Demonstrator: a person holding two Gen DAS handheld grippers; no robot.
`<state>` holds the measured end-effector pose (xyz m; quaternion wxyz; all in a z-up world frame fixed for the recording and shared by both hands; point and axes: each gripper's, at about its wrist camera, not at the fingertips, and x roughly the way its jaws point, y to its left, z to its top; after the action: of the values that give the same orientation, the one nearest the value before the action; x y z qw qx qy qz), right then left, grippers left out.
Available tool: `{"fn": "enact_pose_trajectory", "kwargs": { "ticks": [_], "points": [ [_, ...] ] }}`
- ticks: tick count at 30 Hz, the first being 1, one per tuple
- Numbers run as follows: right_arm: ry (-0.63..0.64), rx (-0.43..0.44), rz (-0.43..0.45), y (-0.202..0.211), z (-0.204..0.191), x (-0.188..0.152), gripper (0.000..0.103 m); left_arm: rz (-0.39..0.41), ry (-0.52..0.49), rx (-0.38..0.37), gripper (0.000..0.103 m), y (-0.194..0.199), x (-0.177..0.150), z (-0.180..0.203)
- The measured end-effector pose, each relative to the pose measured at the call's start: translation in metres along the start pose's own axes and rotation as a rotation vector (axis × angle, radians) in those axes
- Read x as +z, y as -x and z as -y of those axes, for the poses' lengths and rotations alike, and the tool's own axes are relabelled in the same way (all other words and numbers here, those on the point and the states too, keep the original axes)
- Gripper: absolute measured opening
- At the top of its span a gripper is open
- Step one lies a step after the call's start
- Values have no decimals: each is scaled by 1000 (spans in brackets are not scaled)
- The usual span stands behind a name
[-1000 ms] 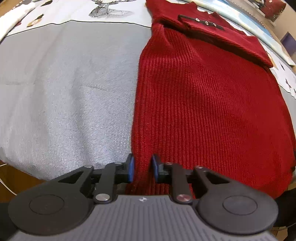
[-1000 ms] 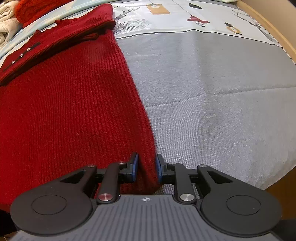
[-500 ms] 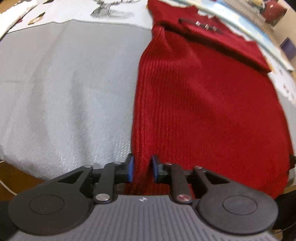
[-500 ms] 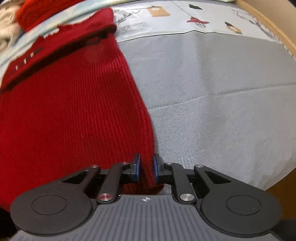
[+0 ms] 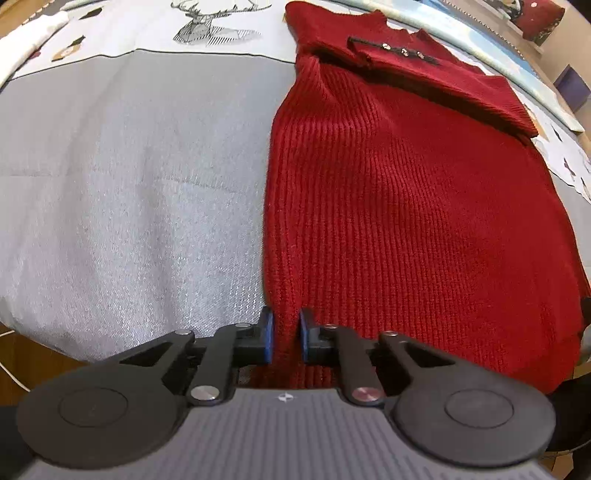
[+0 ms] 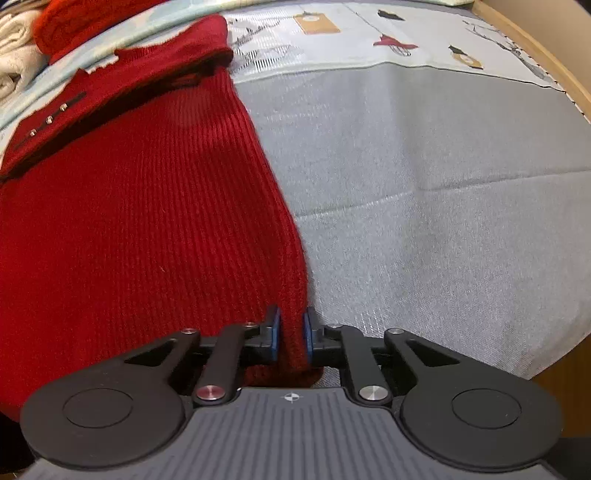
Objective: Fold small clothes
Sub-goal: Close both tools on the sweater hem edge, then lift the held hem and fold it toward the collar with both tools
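A red ribbed knit garment (image 5: 406, 206) lies on a grey cloth (image 5: 129, 184), its sleeves folded across the chest at the far end near a small button placket (image 5: 399, 51). My left gripper (image 5: 286, 336) is shut on the garment's near left hem corner. In the right wrist view the same garment (image 6: 147, 229) fills the left half, and my right gripper (image 6: 291, 338) is shut on its near right hem corner. Both corners are slightly lifted off the cloth.
A printed white cloth with a deer drawing (image 5: 214, 22) lies beyond the grey one. White and red folded clothes (image 6: 22, 48) sit at the far left of the right wrist view. The wooden table edge (image 6: 554, 55) runs along the right.
Both grippers closed tighter on the hem corners and lifted them slightly. The garment's near edge has bunched a little between the pads.
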<state>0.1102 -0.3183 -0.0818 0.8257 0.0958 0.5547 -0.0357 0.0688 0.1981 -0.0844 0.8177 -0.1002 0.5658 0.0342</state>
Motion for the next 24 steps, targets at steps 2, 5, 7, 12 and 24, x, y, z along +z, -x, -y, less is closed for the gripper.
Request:
{"fn": "enact_pose_trajectory", "kwargs": {
  "ticks": [2,5,7,12,24],
  "points": [
    [-22,12,23,5,4,2,12,3,0,-3,15,2,-1,-1],
    [-34,10,16,5,6,2,12,-6,27,-8,17,2,0,-6],
    [-31,-1,-14,0,6,1,17,-18,37,-9,21,1,-1,-9],
    [37,-29,-33,-6,-5,-3,26,-24,10,6,23,0,-2,-8],
    [-80,98,154,32,7,1,11,139,-16,-47,12,35,-2,7]
  ]
}}
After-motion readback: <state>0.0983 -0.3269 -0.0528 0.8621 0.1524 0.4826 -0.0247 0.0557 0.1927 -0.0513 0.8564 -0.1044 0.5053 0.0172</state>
